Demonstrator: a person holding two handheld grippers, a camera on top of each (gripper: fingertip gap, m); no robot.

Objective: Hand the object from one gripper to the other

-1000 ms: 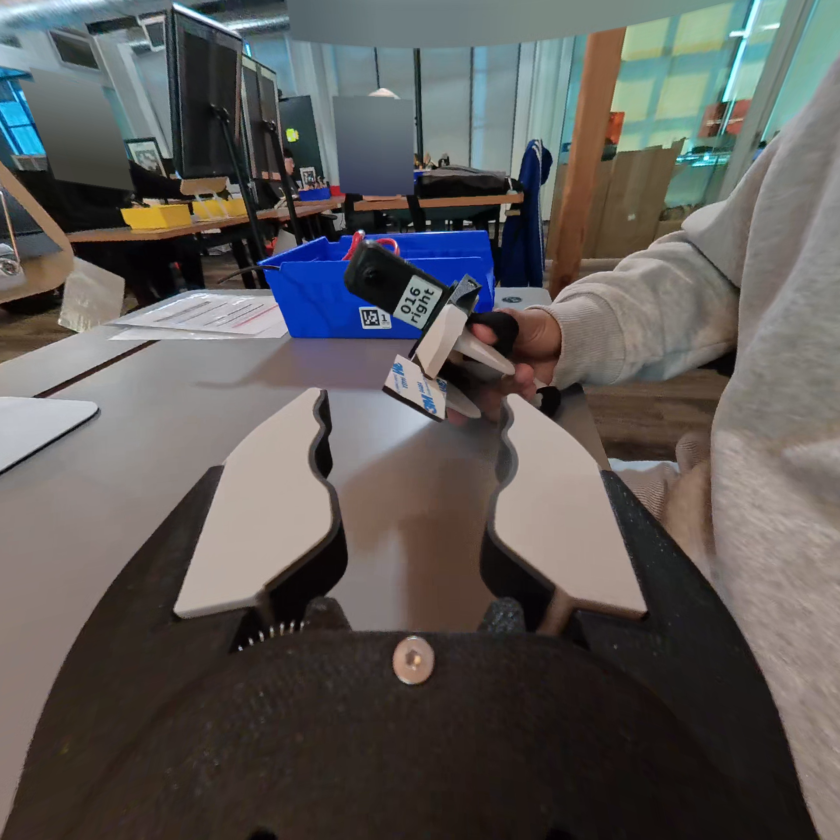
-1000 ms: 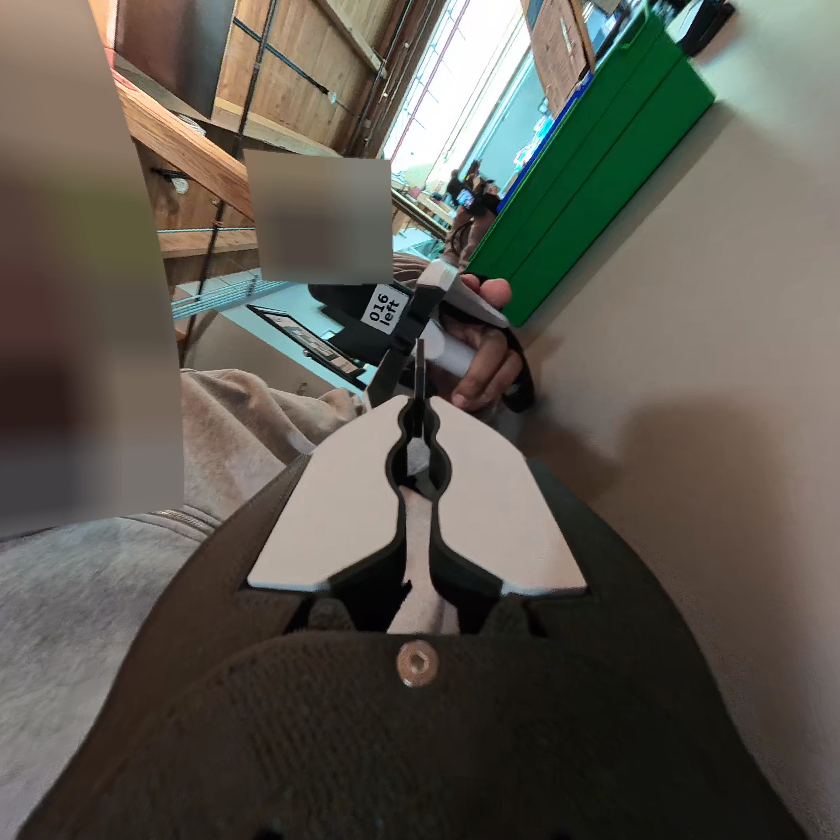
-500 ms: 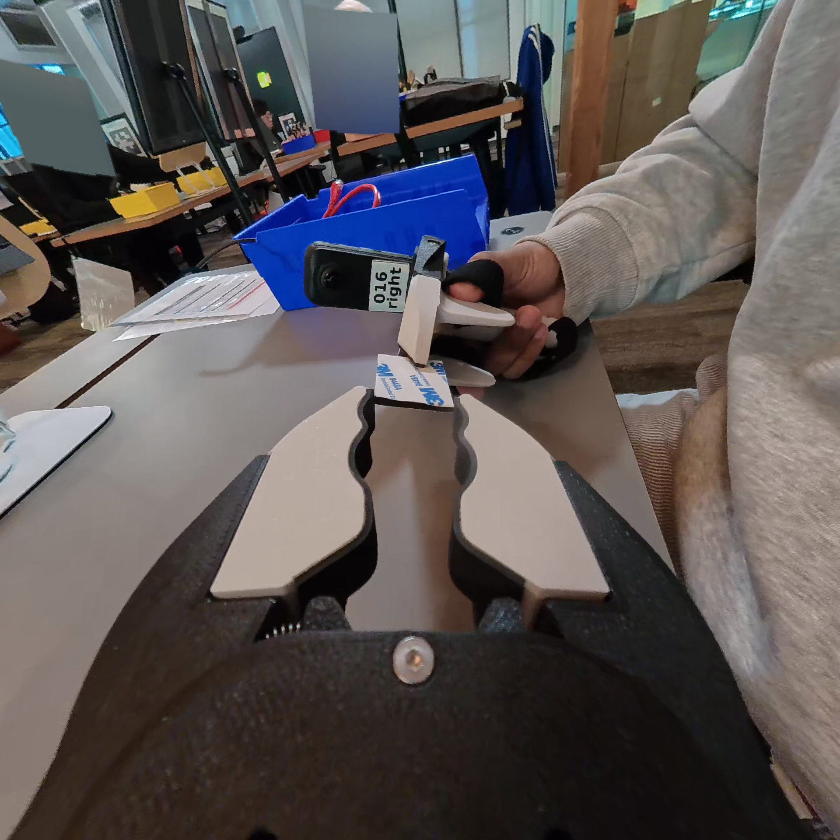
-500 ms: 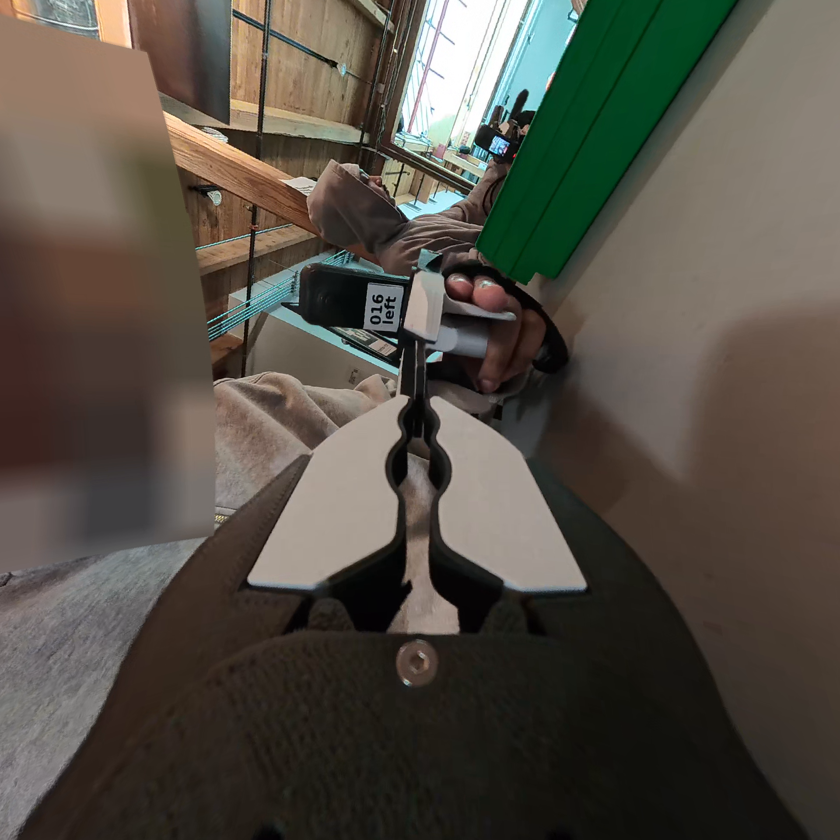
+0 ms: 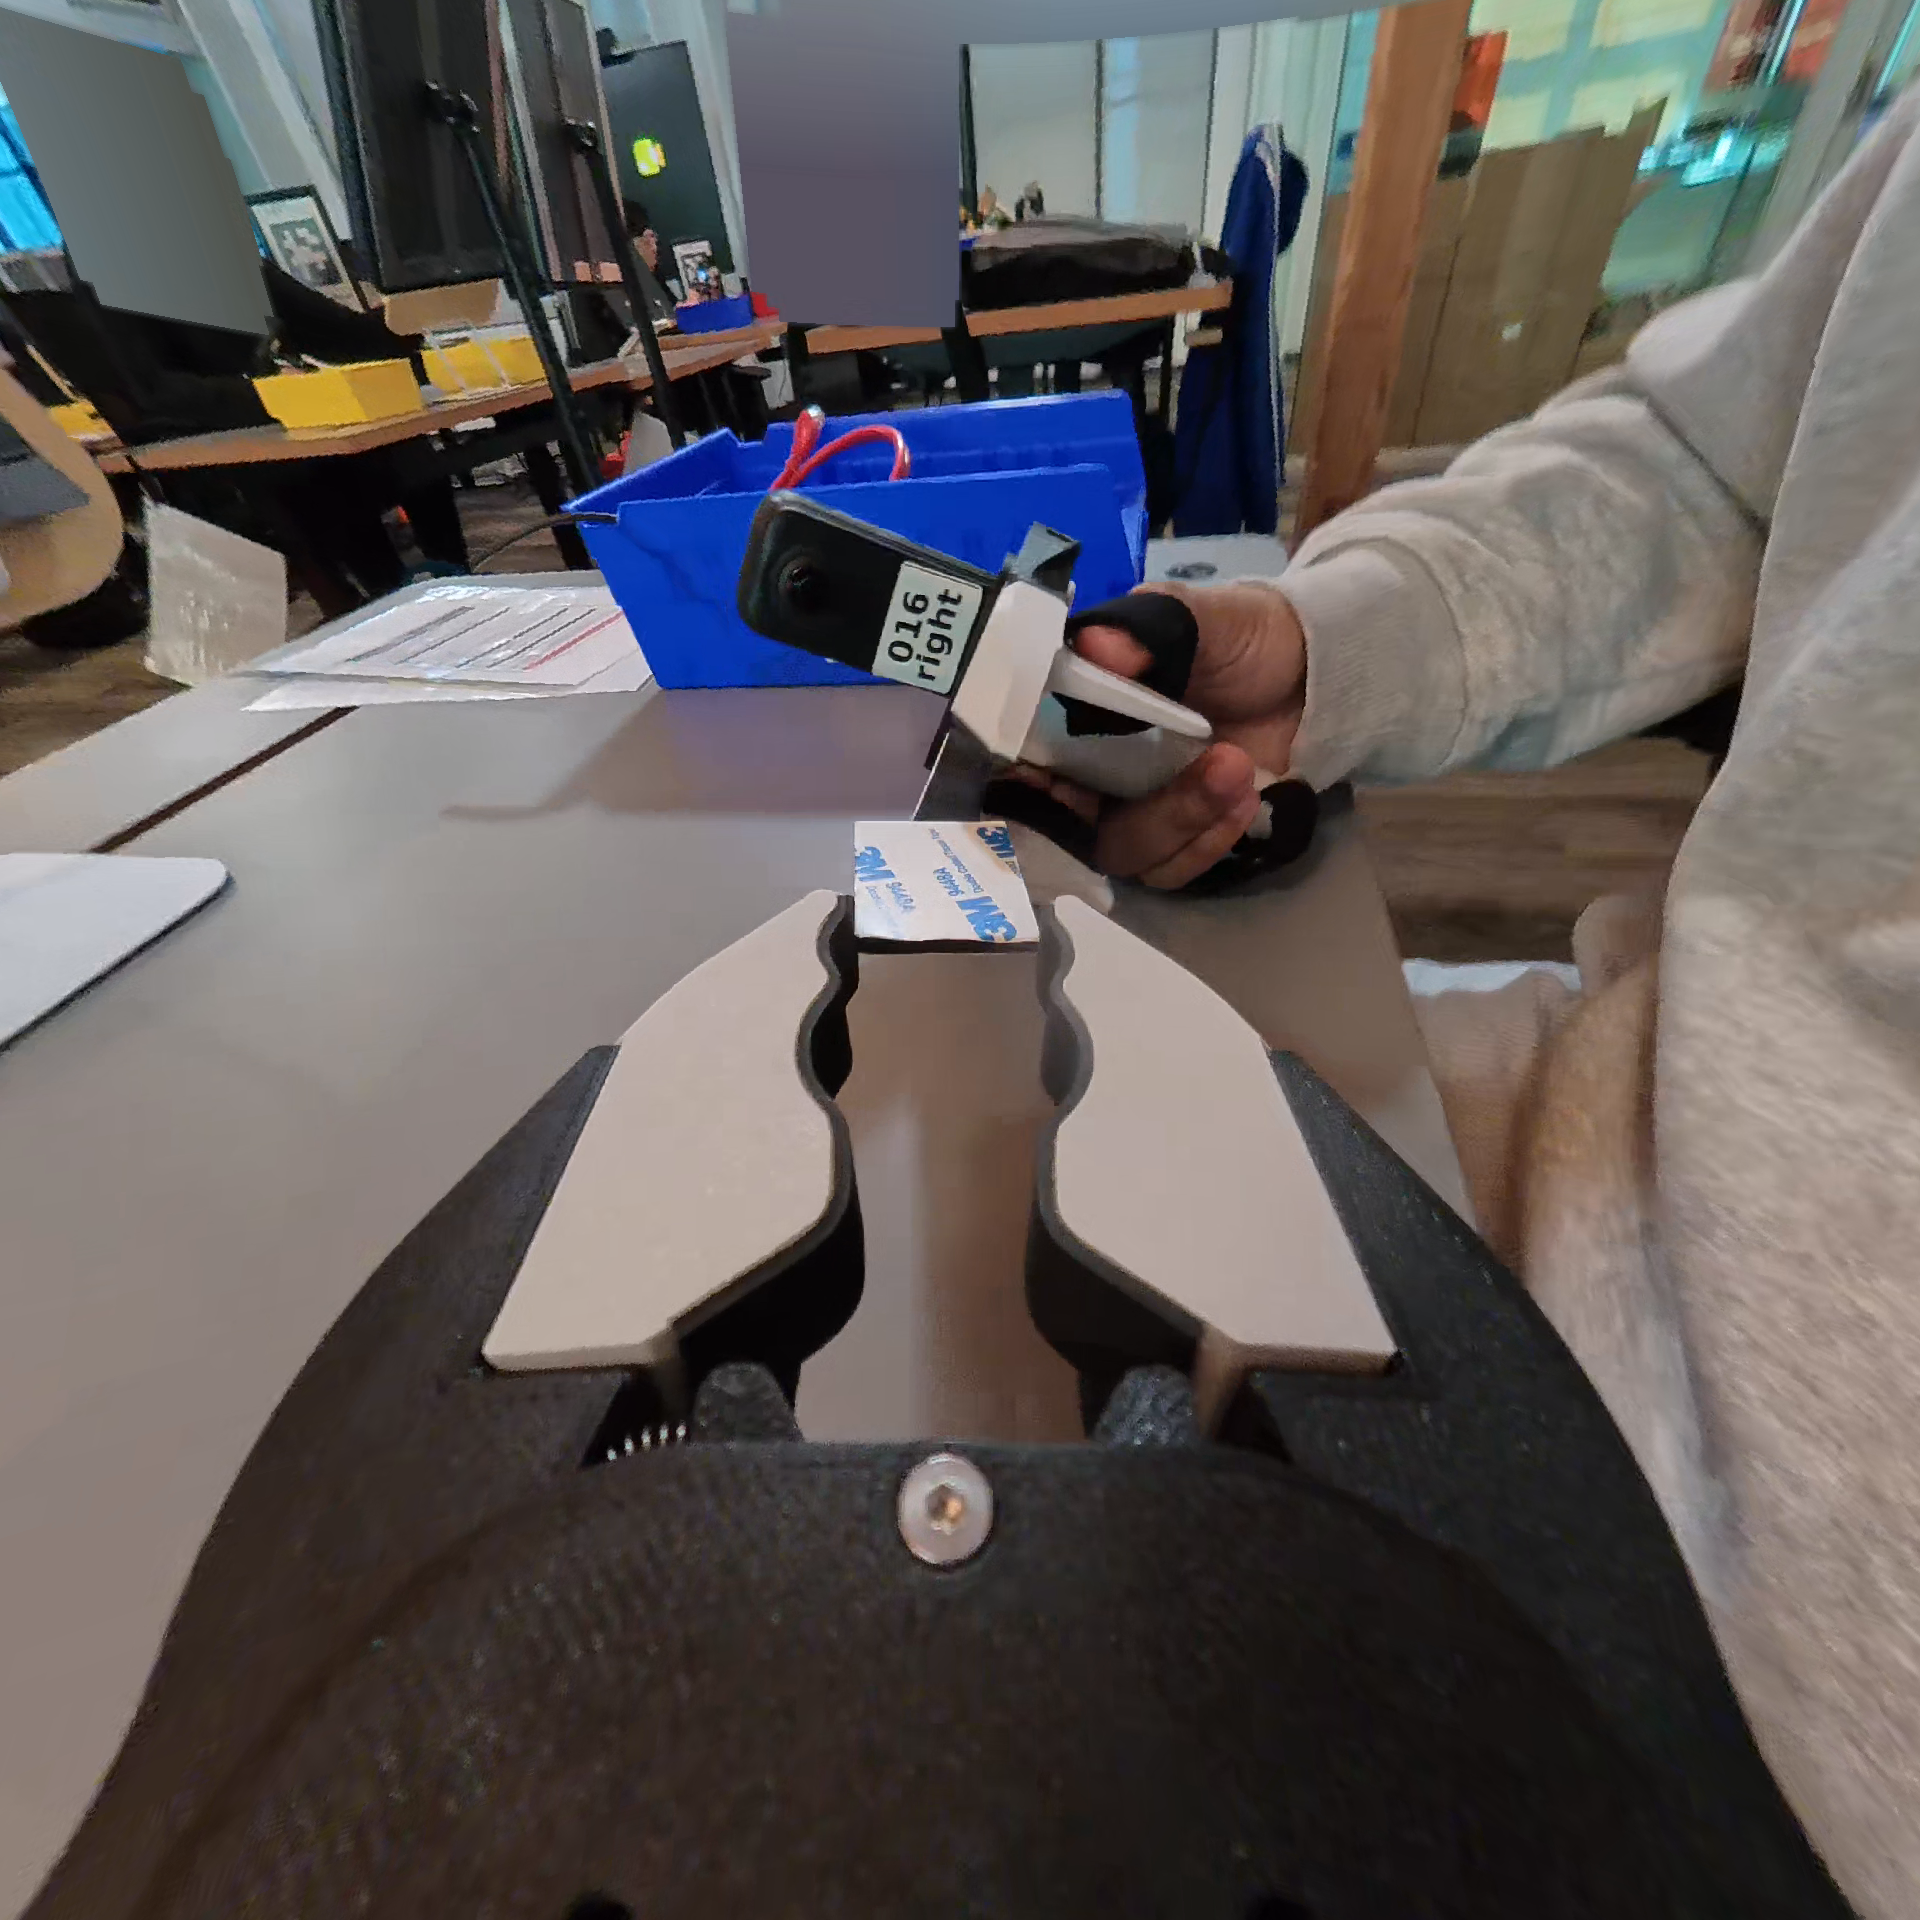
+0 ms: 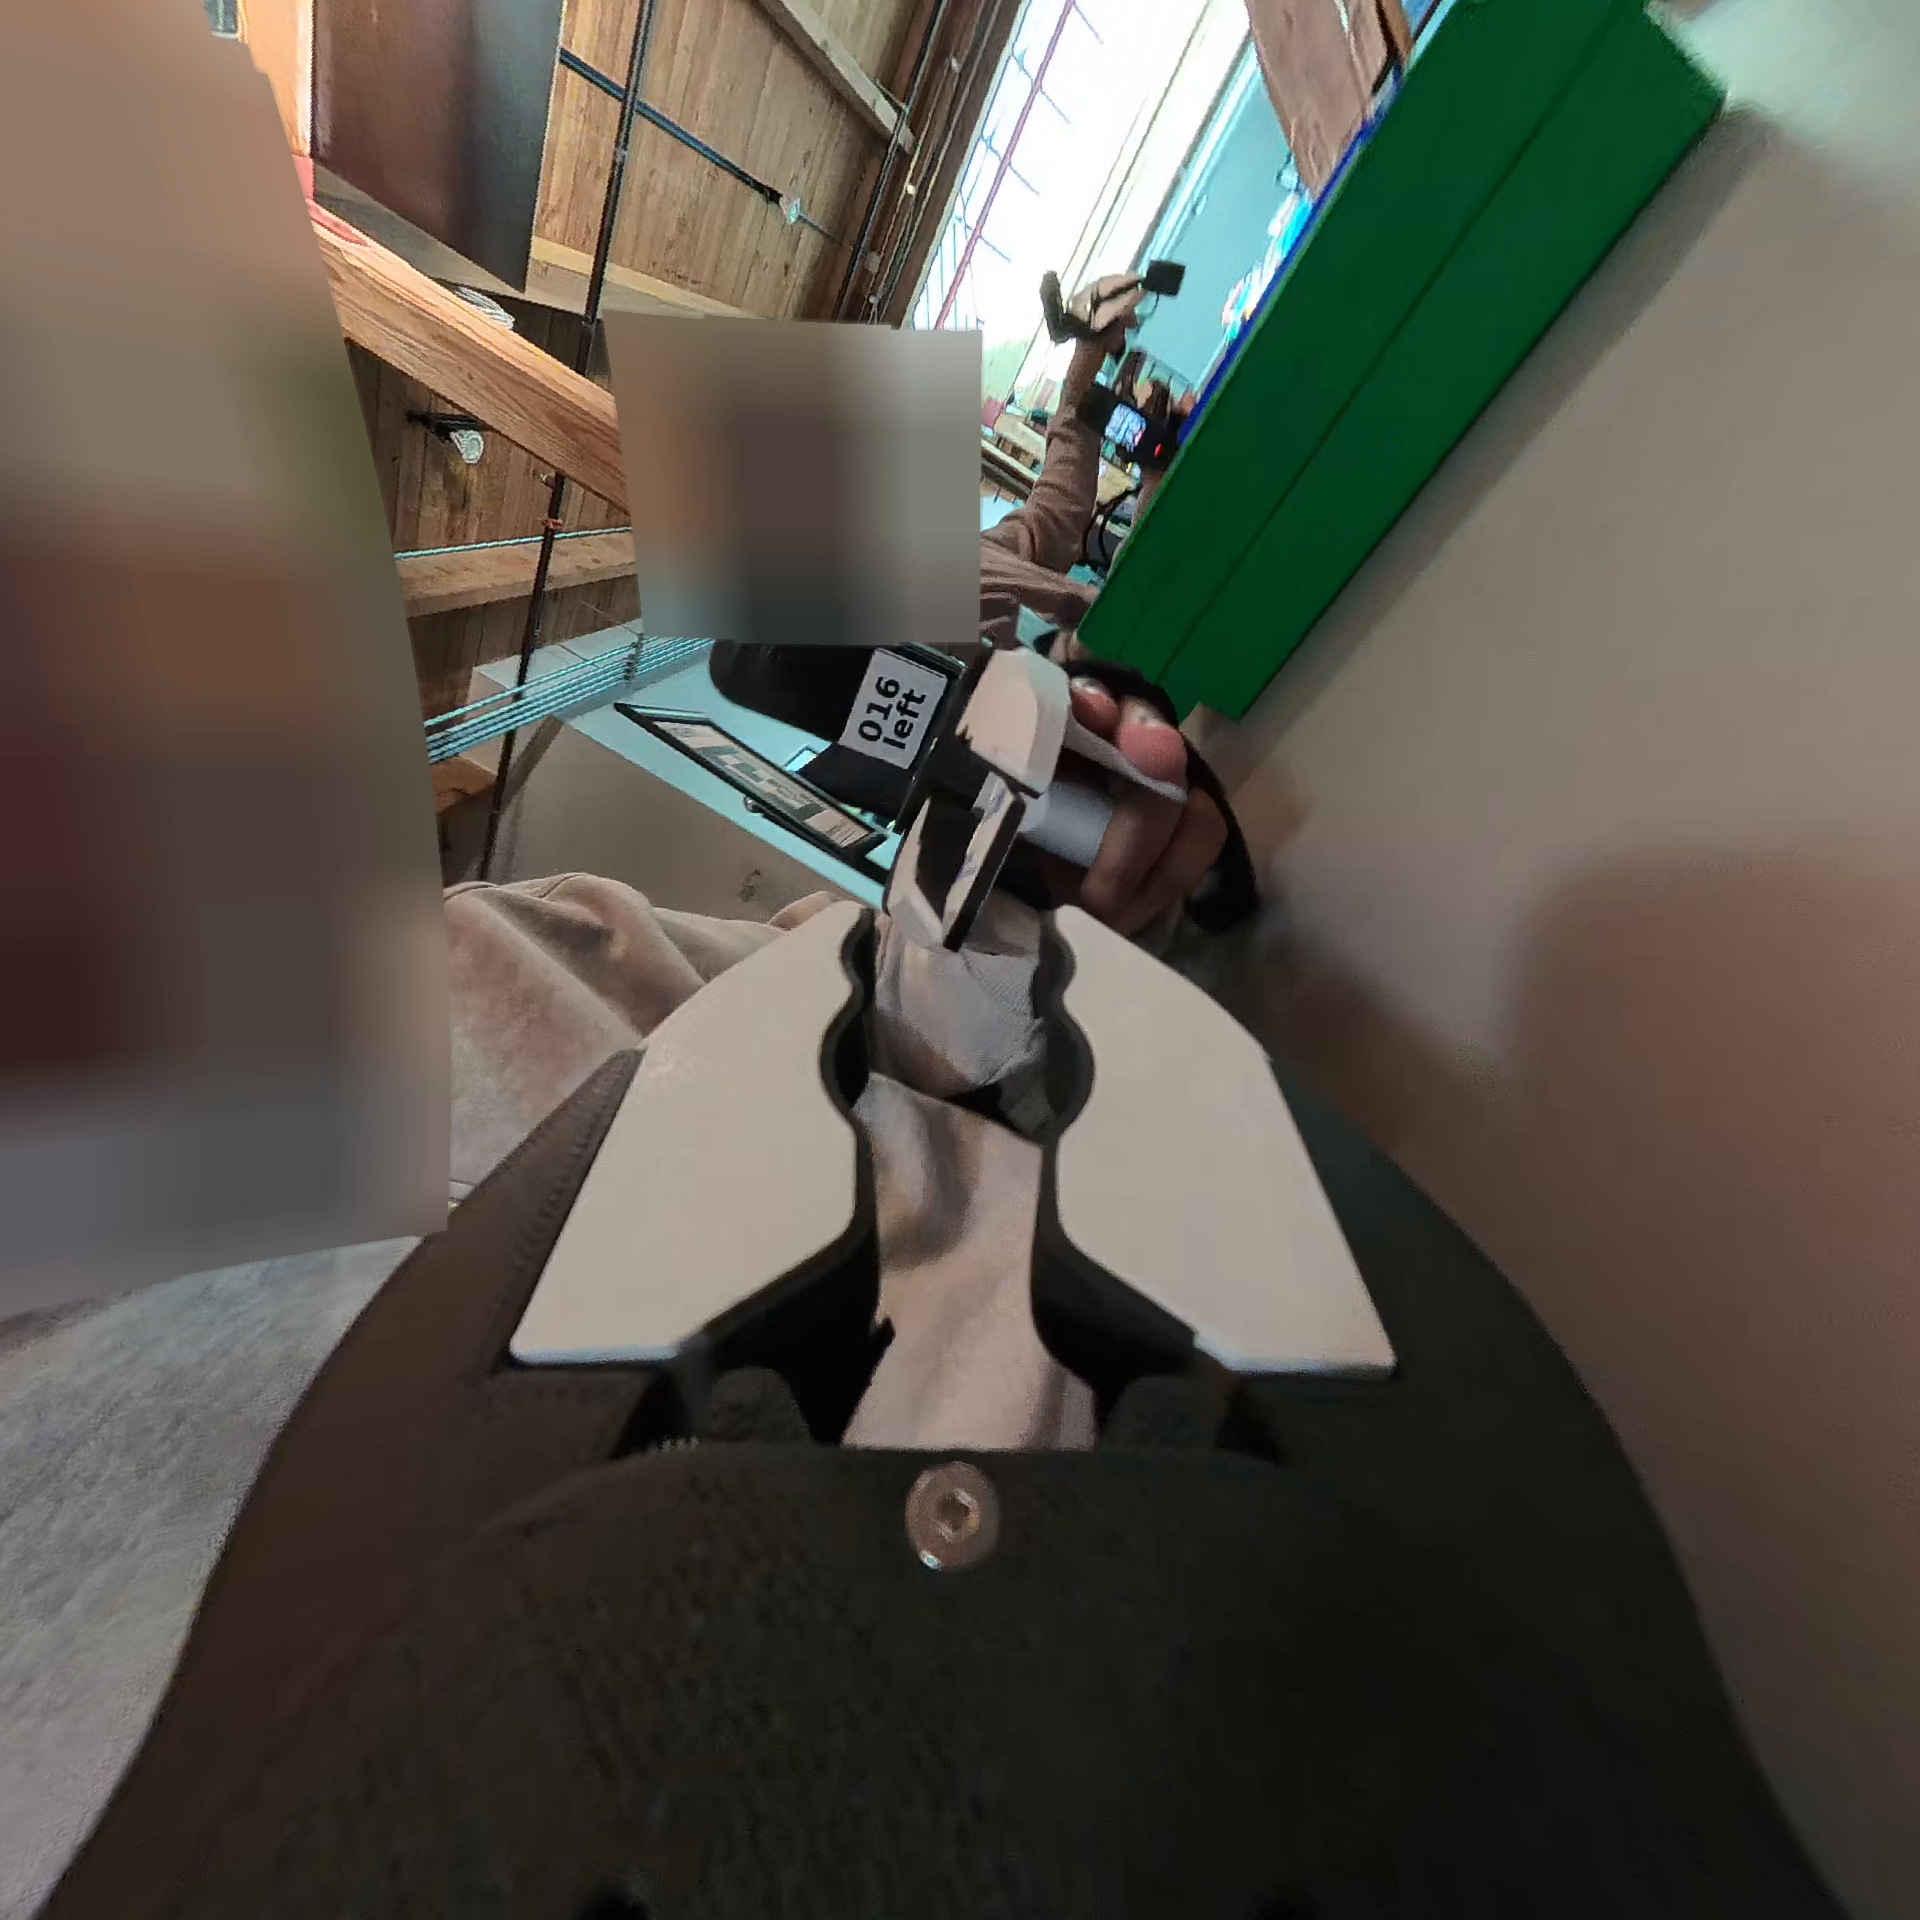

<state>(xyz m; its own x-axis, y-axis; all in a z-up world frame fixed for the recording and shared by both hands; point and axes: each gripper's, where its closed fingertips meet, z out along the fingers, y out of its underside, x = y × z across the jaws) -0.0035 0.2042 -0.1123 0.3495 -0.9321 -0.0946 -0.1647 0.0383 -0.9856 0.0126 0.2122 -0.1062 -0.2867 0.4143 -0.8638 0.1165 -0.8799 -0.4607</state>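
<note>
So the handover is basically at the swap point: the left gripper (image 5: 945, 920) is sitting partly closed, and the adhesive pad (image 5: 940, 883), a flat white one with blue print on its backing, is filling the gap right at the very tips, touching both fingers (image 5: 727, 1091) edge to edge as far as I can tell. It's hanging just above the grey bench (image 5: 520, 935), not lying on it. The right gripper (image 6: 961, 935) is standing clearly open with nothing pinched between its tips; in its own view the left tool's tips are poking right into that gap, and I can't actually make out the pad from that side. My take on doing this bit well: the left one is only catching the pad by its thin edges, way out at the tips, so that grip is looking marginal to me. I'd be keeping the squeeze steady and not cranking harder, since a thin, bendy pad is likely going to bow and pop out. The right one should be backing straight out along its own axis, without twisting, so it isn't brushing the pad's far edge. The blue bin (image 5: 707, 582) is sitting behind, well clear.
</note>
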